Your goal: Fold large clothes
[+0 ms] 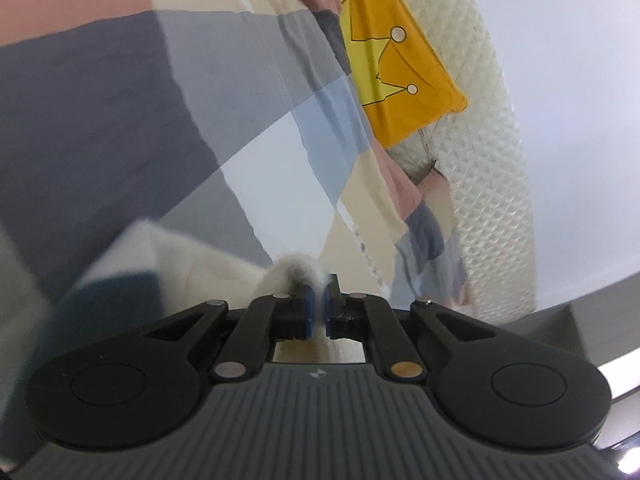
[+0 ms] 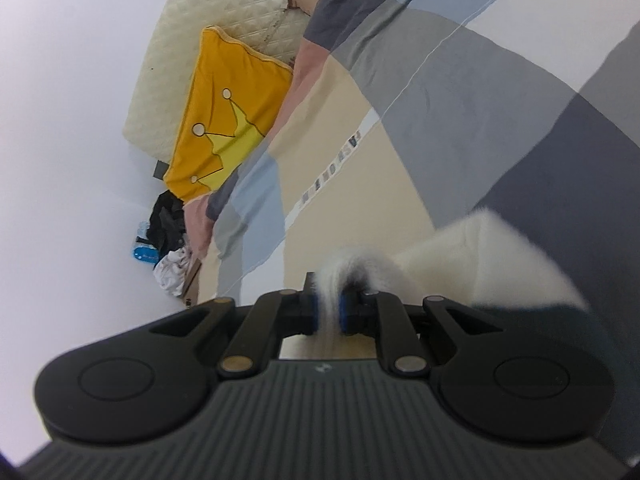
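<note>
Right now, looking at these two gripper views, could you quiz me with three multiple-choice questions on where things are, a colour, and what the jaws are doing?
1. Where does the cushion with the crown picture stand?
A. Against the quilted headboard
B. On the floor
C. Between the jaws

2. What colour is that cushion?
A. Green
B. Orange-yellow
C. Purple

3. What are the two grippers doing?
A. Both stand wide open
B. One is open, one shut
C. Both are shut on white fuzzy fabric

Answers:
1 A: the cushion leans on the cream headboard at the edge of the checked bedding.
2 B: its cover is orange-yellow with a paler yellow crown.
3 C: the left gripper and the right gripper each pinch the white fuzzy fabric between blue pads.
</note>
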Tool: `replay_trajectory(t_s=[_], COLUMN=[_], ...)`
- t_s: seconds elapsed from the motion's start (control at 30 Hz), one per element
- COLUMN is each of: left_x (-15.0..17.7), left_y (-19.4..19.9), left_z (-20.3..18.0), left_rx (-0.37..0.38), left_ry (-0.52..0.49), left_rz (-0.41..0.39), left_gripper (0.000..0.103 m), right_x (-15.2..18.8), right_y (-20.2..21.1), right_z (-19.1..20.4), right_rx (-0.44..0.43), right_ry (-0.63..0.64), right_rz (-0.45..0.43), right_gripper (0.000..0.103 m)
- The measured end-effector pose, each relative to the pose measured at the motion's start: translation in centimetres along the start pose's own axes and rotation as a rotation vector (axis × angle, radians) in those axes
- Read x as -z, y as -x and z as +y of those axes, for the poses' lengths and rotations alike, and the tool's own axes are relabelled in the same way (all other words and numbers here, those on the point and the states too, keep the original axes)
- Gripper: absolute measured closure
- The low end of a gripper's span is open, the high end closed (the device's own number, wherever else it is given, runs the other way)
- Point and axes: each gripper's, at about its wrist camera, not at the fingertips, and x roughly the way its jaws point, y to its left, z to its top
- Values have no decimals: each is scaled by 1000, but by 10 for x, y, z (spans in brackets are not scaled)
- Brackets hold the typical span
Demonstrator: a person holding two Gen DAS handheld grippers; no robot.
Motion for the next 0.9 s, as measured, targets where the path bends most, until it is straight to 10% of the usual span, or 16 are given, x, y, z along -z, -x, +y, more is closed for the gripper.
replay_trajectory(t_s=[0.4,0.47,0.63,0.9], left_x=[11,18,38,91], left_y=[-29,-23,3,21], left_z=[-4,-16,-43,-53], left_rx=[-112,-118,-68,-246], left_ry=[-123,-186,-286,-571], left_rz=[59,59,51,4], left_gripper=[86,60,47,46], right_x=[5,8,18,53], right_y=[-16,-11,11,24], right_z=[-24,-18,3,29], right_rx=[1,-7,-93,13], right_ry=[-51,-27,45,246], right_rz=[83,99,120,122], right_gripper=[84,73,23,25])
